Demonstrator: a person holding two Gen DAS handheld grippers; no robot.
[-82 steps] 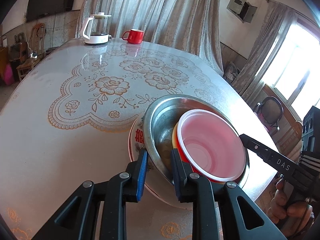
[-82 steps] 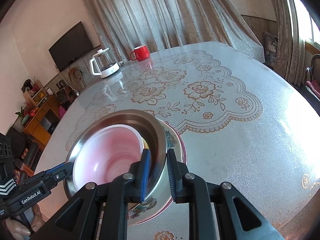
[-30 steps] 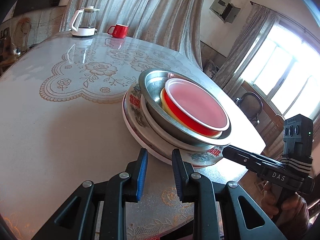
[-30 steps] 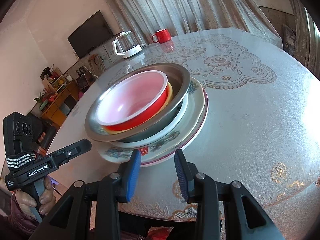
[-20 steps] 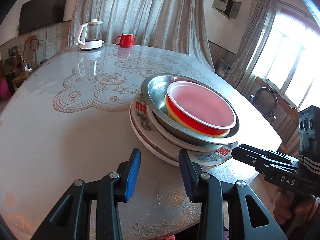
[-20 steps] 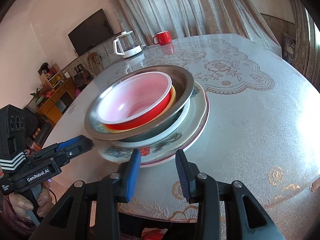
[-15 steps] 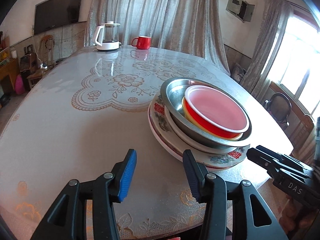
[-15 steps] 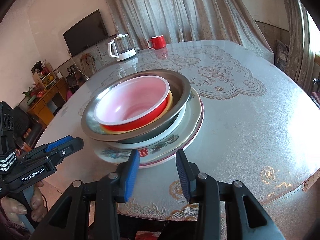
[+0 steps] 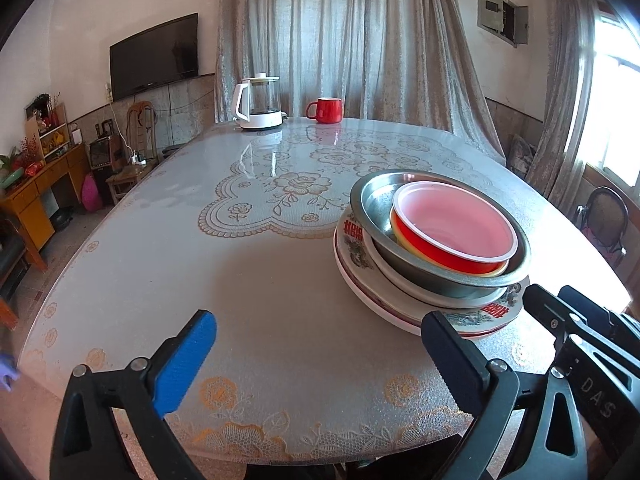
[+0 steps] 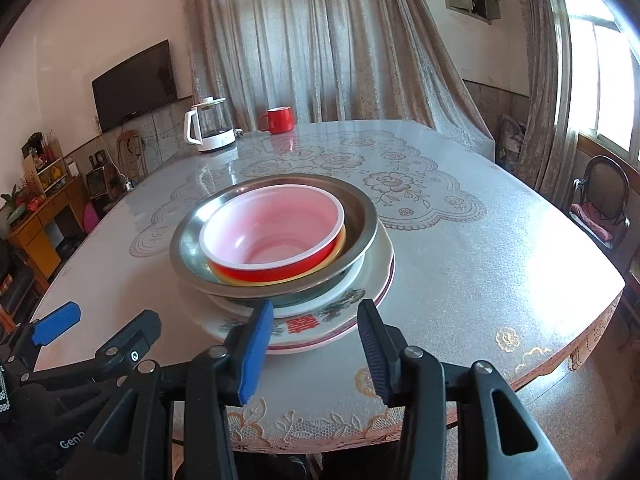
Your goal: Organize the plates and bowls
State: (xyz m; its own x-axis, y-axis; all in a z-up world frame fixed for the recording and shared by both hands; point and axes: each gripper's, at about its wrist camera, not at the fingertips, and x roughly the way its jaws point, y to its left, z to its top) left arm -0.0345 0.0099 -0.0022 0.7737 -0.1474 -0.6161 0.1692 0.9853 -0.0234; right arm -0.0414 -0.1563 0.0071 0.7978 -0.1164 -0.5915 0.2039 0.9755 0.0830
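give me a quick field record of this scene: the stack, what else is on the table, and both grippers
stack top: red plastic bowl, pink inside
under it: yellow bowl, only its rim shows
next: steel basin
below: white plate, then patterned plates
stack place: near edge of table
far end: glass kettle, red mug
left gripper: fingers wide apart, just been opening, nothing between
right gripper: fingers apart, just been opening, short of the stack, holding nothing
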